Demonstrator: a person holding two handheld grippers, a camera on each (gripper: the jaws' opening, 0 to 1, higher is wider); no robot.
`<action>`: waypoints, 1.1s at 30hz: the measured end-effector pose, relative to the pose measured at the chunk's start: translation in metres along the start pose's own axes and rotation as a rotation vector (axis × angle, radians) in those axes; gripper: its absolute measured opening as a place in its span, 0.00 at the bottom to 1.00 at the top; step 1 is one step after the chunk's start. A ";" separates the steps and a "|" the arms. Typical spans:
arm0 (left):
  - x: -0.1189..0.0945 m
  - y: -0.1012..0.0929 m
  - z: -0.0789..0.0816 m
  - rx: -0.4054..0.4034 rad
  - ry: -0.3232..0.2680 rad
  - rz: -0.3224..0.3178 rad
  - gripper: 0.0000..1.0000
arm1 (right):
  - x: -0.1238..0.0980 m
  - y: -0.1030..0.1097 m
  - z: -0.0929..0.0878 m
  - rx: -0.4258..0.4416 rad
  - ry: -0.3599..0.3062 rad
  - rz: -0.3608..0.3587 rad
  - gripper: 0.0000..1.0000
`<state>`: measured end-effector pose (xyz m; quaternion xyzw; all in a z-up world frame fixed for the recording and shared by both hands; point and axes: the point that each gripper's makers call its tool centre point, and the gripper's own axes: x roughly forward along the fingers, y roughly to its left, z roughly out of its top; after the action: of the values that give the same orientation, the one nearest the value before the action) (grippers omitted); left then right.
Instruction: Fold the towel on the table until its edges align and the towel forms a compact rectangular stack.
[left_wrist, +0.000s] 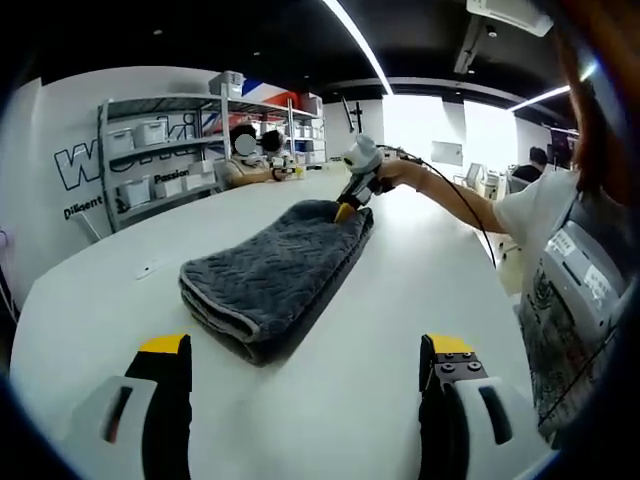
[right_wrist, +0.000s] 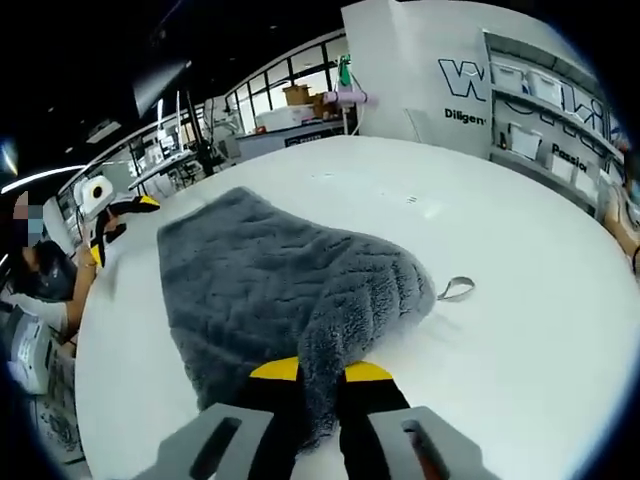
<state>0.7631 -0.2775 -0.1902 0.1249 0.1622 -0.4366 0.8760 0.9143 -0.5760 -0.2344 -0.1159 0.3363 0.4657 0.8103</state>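
While extended across the surface (left_wrist: 400, 330):
Right gripper (right_wrist: 320, 372): clamped on the towel's (left_wrist: 275, 275) far corner, arm outstretched.
Left gripper (left_wrist: 305, 350): held spread, nothing between, short of the towel.
Towel: grey, quilted, folded, lying mid-surface.

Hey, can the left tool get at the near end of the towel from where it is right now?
Probably yes. The left tool is open and short of the towel, with bare table between them. The right tool grips the far end, out of the way.
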 end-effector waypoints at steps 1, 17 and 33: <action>0.000 -0.001 0.000 0.000 -0.001 -0.002 1.00 | -0.002 -0.002 -0.001 -0.005 0.005 -0.006 0.12; 0.000 -0.006 0.000 -0.008 -0.004 -0.024 1.00 | -0.019 -0.030 -0.012 0.010 0.052 -0.066 0.13; 0.000 -0.003 -0.002 -0.005 0.010 -0.017 1.00 | -0.040 -0.067 -0.025 -0.034 0.160 -0.199 0.13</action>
<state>0.7601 -0.2789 -0.1925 0.1236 0.1685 -0.4430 0.8718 0.9454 -0.6512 -0.2354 -0.1994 0.3788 0.3780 0.8209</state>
